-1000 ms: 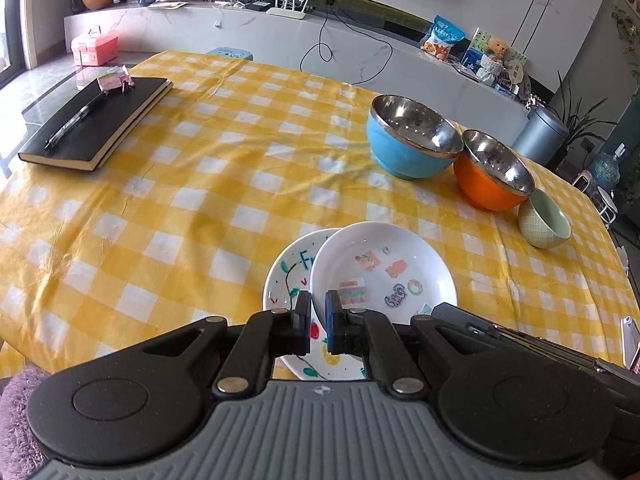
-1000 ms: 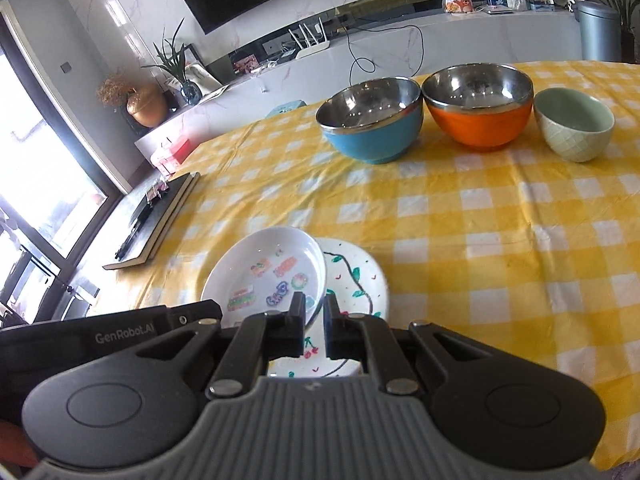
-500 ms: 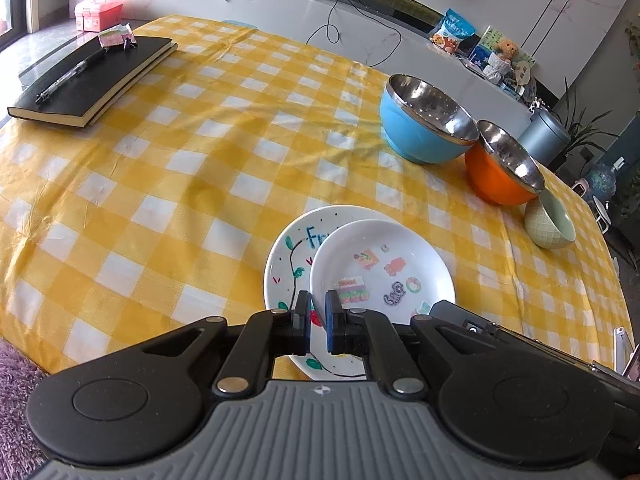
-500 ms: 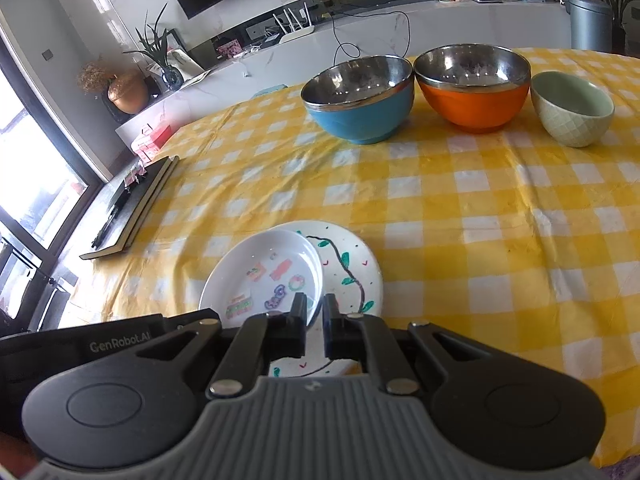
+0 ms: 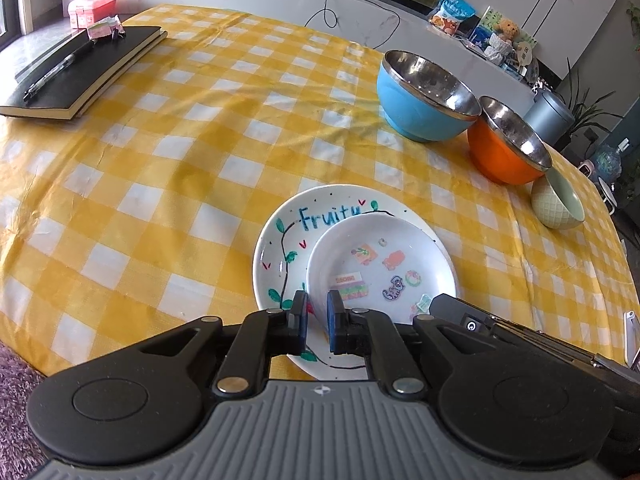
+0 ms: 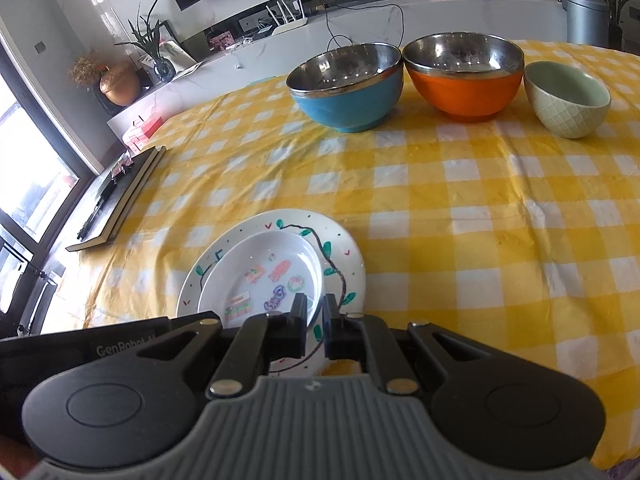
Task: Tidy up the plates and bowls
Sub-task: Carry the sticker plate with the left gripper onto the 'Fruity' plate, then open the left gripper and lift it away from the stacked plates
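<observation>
tabletop (image 5: 200,140): yellow check cloth, plates by the near edge, bowls along the far right edge.
big plate (image 5: 280,240): flat on the cloth, and my right gripper (image 6: 315,316) is pinching its near rim.
blue bowl (image 5: 416,112), orange bowl (image 5: 500,156), green bowl (image 5: 556,204): in a row, not nested.
small plate (image 5: 380,264): sits off-centre on the big plate. My left gripper (image 5: 317,314) is opening, with the rim between its pads.
step: plates look stacked.
next: let go cleanly, then nest the bowls, I reckon.

Two plates (image 5: 280,248), three bowls (image 5: 424,100), one notebook (image 5: 84,68), one pen (image 5: 56,74)
</observation>
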The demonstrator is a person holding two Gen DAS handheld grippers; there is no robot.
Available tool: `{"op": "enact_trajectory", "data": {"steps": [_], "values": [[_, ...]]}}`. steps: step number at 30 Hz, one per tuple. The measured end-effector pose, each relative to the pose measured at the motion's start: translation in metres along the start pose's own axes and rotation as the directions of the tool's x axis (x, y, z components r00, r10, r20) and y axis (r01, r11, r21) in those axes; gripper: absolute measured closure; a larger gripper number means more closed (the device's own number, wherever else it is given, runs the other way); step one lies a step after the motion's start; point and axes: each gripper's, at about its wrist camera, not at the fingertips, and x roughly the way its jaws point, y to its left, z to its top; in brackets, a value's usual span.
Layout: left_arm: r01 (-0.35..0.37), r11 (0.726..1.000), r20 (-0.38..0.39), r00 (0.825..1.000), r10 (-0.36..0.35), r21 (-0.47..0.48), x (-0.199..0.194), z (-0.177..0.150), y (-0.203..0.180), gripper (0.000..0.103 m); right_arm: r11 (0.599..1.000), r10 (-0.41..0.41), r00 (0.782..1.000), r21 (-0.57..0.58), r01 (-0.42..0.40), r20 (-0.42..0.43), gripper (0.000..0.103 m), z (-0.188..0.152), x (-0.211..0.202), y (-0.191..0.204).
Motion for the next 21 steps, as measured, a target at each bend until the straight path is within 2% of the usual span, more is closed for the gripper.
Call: {"op": "enact_trajectory", "data": {"steps": [5, 10, 13, 21], "values": [[-0.004, 1.0, -0.003, 1.0, 0.004, 0.008, 0.0, -0.001, -0.002, 0.089, 1.0, -0.004, 1.0, -0.002, 0.004, -0.004, 0.097, -0.001, 0.001, 0.0], [-0.015, 1.0, 0.01, 1.0, 0.015, 0.015, -0.004, 0.0, -0.004, 0.071, 1.0, -0.011, 1.0, -0.02, 0.011, 0.017, 0.091, -0.001, -0.002, 0.001], [-0.019, 1.0, 0.022, 1.0, 0.018, 0.017, -0.008, 0.001, -0.003, 0.068, 1.0, -0.009, 0.999, -0.027, 0.01, 0.039, 0.08, -0.001, -0.008, 0.001], [-0.02, 0.999, 0.073, 0.997, 0.017, 0.035, -0.022, 0.005, -0.011, 0.064, 0.999, -0.01, 0.995, -0.039, 0.014, 0.1, 0.074, 0.002, -0.023, -0.001]]}}
